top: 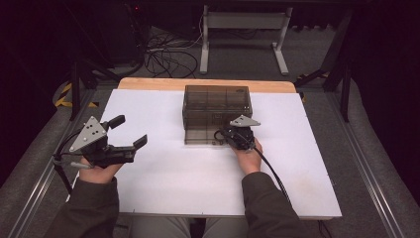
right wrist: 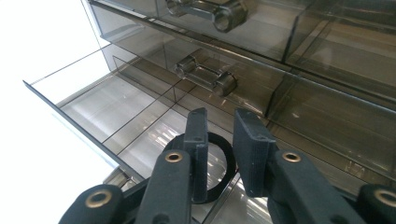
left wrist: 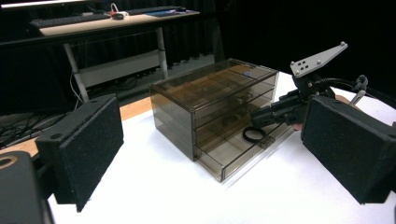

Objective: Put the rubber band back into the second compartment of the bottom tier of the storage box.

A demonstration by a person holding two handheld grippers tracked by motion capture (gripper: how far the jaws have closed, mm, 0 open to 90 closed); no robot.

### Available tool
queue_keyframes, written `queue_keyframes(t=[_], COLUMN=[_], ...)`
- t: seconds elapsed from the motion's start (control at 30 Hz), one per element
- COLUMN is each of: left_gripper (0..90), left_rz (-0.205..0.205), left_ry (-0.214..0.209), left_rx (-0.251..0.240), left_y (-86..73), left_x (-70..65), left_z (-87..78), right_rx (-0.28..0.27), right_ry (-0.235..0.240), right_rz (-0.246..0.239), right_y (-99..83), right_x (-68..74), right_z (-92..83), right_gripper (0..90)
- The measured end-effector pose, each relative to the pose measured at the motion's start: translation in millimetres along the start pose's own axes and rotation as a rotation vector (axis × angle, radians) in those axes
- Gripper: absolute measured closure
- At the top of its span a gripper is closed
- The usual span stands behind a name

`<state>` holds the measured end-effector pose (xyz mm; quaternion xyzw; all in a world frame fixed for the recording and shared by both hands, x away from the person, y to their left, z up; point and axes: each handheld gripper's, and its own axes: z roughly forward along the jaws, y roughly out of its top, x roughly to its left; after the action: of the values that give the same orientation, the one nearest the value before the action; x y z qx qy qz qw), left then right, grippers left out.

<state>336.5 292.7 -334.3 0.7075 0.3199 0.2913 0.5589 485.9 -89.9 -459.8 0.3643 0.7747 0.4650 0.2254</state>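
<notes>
Both tongs are in the person's hands over a white table. Left tongs sit at the table's left side, well apart from the box, with the two foam-faced jaws spread wide and nothing between them; in the left gripper view those black pads stand far apart at either edge. Right tongs reach into the front of a smoky, see-through plastic drawer box near the table's far middle. Its bottom drawer is pulled out toward the person, and thin walls split it into compartments. In the right gripper view the jaws are nearly together, and a black ring is beside the left jaw over the open drawer; whether the jaws pinch it or it only hangs on that jaw I cannot tell. From the left gripper view the ring hangs at the tip of the right tongs, just above the open drawer. The box is brown-grey and glossy, with a flat lid sectioned into small trays and stacked drawers beneath, each with a clear bar handle on two round posts. No brand, label or writing can be read on the box or the tongs.
</notes>
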Motion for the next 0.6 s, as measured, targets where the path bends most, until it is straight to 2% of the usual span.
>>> queue_keyframes(t=[0.6], left_gripper=[6.6], left_rz=[0.001], left_ry=[0.002], left_rx=[-0.004], left_y=[0.5], left_x=[-0.1], left_z=[-0.9], right_rx=[-0.007], right_ry=[0.036], right_rz=[0.016], right_y=[0.1], right_x=[0.0], right_z=[-3.4], right_gripper=[59.0])
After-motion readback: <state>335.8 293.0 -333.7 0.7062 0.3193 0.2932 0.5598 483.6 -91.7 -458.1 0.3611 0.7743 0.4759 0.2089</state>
